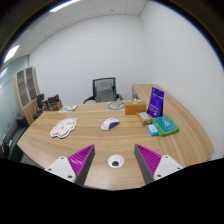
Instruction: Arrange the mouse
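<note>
White office walls back a curved wooden tabletop [60, 150]. Far ahead of the gripper [115, 160], whose fingers stand wide apart and empty, lies the mouse [110, 124]. Approach seems in hand; next, reach forward and straddle it.

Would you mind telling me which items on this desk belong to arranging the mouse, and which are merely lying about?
Belonging to the job:
small grey-white computer mouse
patterned white mouse mat
gripper, jaws open, nothing between them

Lying about:
teal box
purple upright card
black office chair
</note>
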A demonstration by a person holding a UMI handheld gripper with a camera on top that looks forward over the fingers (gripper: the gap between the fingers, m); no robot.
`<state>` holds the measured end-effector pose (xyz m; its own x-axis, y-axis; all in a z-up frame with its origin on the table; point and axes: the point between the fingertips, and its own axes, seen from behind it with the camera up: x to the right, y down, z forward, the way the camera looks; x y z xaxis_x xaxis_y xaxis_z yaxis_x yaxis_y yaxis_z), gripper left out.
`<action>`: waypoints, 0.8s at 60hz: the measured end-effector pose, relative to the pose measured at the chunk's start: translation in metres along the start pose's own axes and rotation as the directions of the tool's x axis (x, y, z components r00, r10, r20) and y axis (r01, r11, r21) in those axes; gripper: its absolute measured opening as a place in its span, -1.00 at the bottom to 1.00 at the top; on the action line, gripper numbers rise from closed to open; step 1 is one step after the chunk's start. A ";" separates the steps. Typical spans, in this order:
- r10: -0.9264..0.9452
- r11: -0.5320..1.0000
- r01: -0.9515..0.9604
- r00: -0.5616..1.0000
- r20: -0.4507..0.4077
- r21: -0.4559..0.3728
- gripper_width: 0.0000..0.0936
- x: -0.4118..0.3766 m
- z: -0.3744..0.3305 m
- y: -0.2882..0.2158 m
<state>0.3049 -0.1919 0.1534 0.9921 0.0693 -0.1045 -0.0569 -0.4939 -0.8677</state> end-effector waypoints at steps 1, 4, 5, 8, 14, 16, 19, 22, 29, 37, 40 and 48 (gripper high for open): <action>0.014 1.000 -0.014 1.000 -0.009 0.003 0.76 -0.028 0.007 0.001; 0.044 0.999 -0.044 0.999 -0.023 0.008 0.76 -0.050 0.016 0.003; 0.053 0.999 -0.053 0.998 -0.025 0.008 0.76 -0.056 0.019 0.003; 0.078 0.997 -0.079 0.997 -0.027 -0.004 0.75 -0.071 0.030 0.006; 0.068 0.997 -0.069 0.996 -0.050 -0.025 0.74 -0.080 0.056 0.009; 0.055 0.998 -0.057 0.997 -0.061 -0.030 0.74 -0.080 0.066 0.008; 0.046 0.998 -0.049 0.997 -0.066 -0.035 0.74 -0.081 0.083 0.007; 0.043 0.998 -0.045 0.997 -0.057 -0.036 0.75 -0.082 0.104 0.005; 0.036 0.998 -0.039 0.998 -0.046 -0.058 0.75 -0.074 0.161 0.006; 0.064 0.991 -0.066 0.998 -0.025 -0.116 0.76 -0.062 0.224 0.009; 0.079 0.989 -0.081 0.997 -0.014 -0.124 0.76 -0.060 0.246 0.009; 0.090 0.981 -0.085 0.996 0.025 -0.173 0.76 -0.060 0.297 0.014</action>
<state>0.2118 0.0543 0.0030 0.9799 0.0457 -0.1943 -0.1205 -0.6407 -0.7582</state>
